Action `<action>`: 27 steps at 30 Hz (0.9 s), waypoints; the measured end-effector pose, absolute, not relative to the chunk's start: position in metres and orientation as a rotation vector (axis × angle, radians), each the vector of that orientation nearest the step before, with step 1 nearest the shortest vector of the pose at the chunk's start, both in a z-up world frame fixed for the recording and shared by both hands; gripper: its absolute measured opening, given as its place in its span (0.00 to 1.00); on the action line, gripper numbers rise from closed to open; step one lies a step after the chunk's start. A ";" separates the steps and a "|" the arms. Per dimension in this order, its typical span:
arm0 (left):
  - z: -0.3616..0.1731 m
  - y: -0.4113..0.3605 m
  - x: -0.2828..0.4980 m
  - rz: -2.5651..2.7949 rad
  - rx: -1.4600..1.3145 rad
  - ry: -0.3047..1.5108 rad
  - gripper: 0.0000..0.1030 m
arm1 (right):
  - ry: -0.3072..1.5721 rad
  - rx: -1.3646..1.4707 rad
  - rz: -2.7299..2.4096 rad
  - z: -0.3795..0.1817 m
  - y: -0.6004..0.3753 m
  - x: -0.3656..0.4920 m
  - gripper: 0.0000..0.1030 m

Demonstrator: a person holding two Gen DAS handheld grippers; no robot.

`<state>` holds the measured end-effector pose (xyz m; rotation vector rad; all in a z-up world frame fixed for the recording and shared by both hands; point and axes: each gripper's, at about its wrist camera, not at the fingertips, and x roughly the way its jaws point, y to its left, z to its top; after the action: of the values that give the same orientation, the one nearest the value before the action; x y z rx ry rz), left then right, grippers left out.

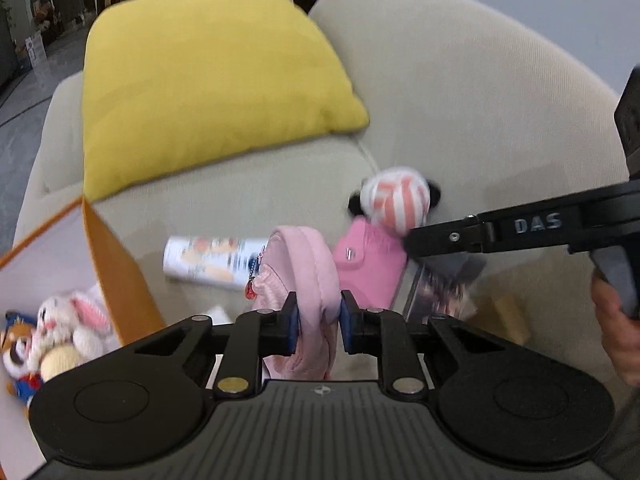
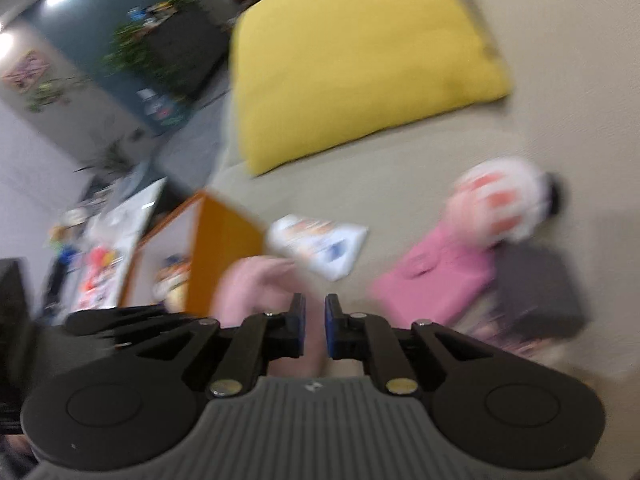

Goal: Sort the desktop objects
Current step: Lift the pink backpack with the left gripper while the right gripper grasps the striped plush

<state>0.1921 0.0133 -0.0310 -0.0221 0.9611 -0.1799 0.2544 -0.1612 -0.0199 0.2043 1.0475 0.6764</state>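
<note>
Soft pink quilted cloth pouch (image 1: 308, 280)

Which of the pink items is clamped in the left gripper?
The pale pink pouch, between the left gripper's pads; the brighter pink doll's dress lies beyond, unheld.

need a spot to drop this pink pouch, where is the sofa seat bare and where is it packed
Bare seat lies between the yellow cushion and the white tube, running to the orange box. Crowded: the near right, where the pink pouch in the left gripper, the pink-shirted doll and the booklet bunch together. The box already holds plush toys.
</note>
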 end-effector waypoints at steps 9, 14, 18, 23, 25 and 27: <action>-0.045 0.021 0.231 -0.142 -0.105 0.952 0.22 | 0.941 -0.181 0.486 -0.021 -0.132 0.300 0.46; -0.056 0.029 0.234 -0.124 -0.124 0.974 0.22 | 0.879 -0.521 0.451 -0.047 -0.075 0.303 0.58; -0.062 0.036 0.231 -0.132 -0.143 0.979 0.22 | 0.880 -0.647 0.415 -0.070 -0.060 0.307 0.58; -0.062 0.040 0.226 -0.121 -0.159 1.012 0.23 | 0.873 -0.761 0.355 -0.083 -0.066 0.307 0.58; -0.062 0.041 0.223 -0.115 -0.162 1.019 0.23 | 0.883 -0.776 0.357 -0.087 -0.071 0.308 0.58; -0.064 0.042 0.221 -0.110 -0.168 1.027 0.23 | 0.886 -0.798 0.356 -0.090 -0.073 0.309 0.58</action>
<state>0.2207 0.0419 -0.0635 -0.1685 1.0271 -0.1096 0.3092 -0.0729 -0.0897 -0.7979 0.8856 0.3562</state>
